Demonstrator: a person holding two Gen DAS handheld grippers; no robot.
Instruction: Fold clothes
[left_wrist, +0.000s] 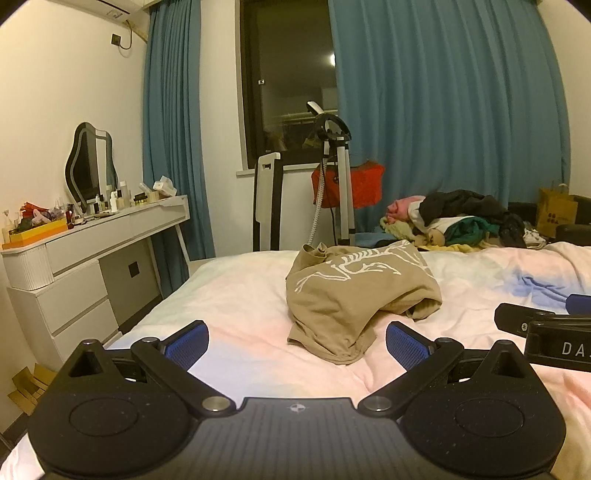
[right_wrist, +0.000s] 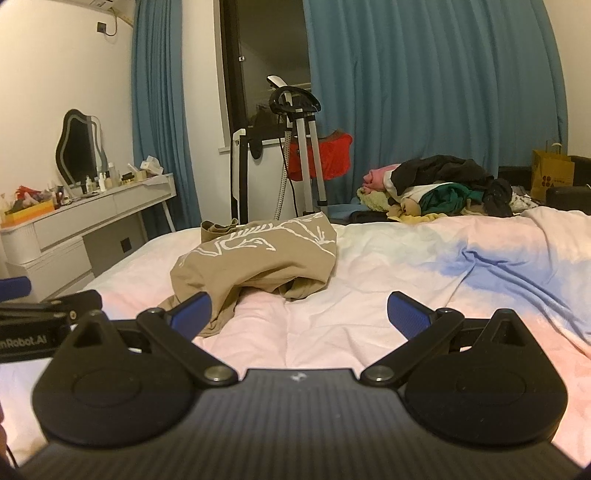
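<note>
A crumpled tan T-shirt (left_wrist: 354, 295) with a white skeleton print lies in a heap on the bed (left_wrist: 240, 295). My left gripper (left_wrist: 297, 345) hovers just in front of it, open, with nothing between its blue pads (left_wrist: 186, 343). In the right wrist view the same shirt (right_wrist: 258, 258) sits ahead and to the left. My right gripper (right_wrist: 299, 314) is open over bare sheet, its left pad (right_wrist: 192, 310) near the shirt's front edge. Each gripper's side shows at the edge of the other's view.
A pile of mixed clothes (left_wrist: 461, 221) lies at the bed's far right. A white dresser (left_wrist: 74, 258) with a mirror stands left of the bed. A garment steamer (left_wrist: 332, 177) and blue curtains (left_wrist: 443, 110) are behind. A paper bag (right_wrist: 550, 173) stands at far right.
</note>
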